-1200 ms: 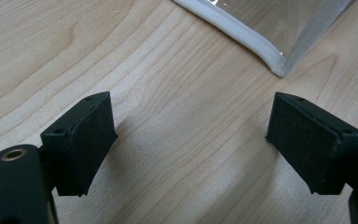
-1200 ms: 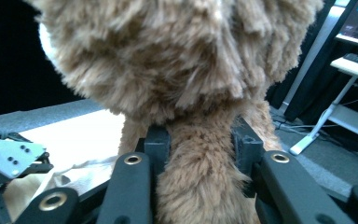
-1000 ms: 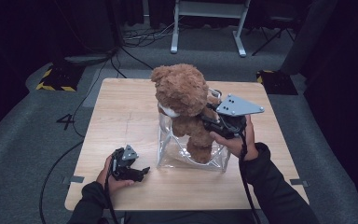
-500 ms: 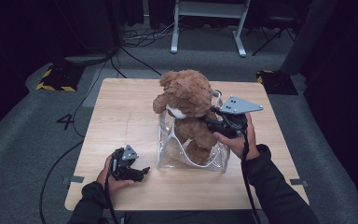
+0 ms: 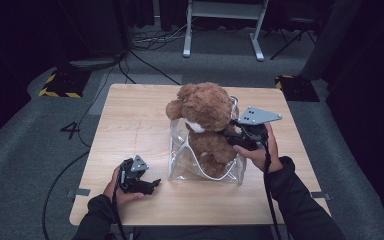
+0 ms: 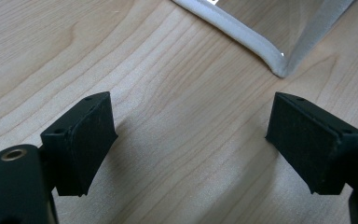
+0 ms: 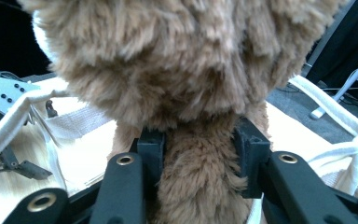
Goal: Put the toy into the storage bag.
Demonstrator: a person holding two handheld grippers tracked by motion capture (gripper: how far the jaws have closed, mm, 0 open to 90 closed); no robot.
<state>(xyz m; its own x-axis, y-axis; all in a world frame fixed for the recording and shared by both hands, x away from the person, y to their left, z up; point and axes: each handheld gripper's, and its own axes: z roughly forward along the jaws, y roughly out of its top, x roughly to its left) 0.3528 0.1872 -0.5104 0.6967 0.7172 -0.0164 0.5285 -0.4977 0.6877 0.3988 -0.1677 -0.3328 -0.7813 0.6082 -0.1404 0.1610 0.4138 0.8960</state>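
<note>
High view: fluffy brown plush teddy bear (image 5: 207, 125) sits upright in a clear soft-plastic tote bag with white webbing trim (image 5: 180, 162), mid-table on the pale wood-grain table (image 5: 130, 115). Bear's head and shoulders stick out above the bag rim, legs visible through the clear wall. Right gripper (image 5: 237, 136), black body with grey three-cornered plate on top, comes in from the bag's right side, tips at the bear's body. Left gripper (image 5: 152, 184) rests low on the tabletop near the front edge, just left of the bag, not touching it. A white "4" marking (image 5: 72, 130) is on the grey carpet left of the table; yellow-black hazard striping on a dark floor block (image 5: 57, 87) further back. Left gripper view: matte black rubbery pads (image 6: 91, 140) stand wide apart, nothing but bare wood between them; bag's white-trimmed corner (image 6: 270, 58) just ahead. Right gripper view: black jaws flank a strip of shaggy fur (image 7: 200, 172) below the bear's bulk, pads pressing into the pile on both sides, so it's gripping the bear; jaws have just been easing open a bit. White webbing handle (image 7: 340, 116) loops at right.
</note>
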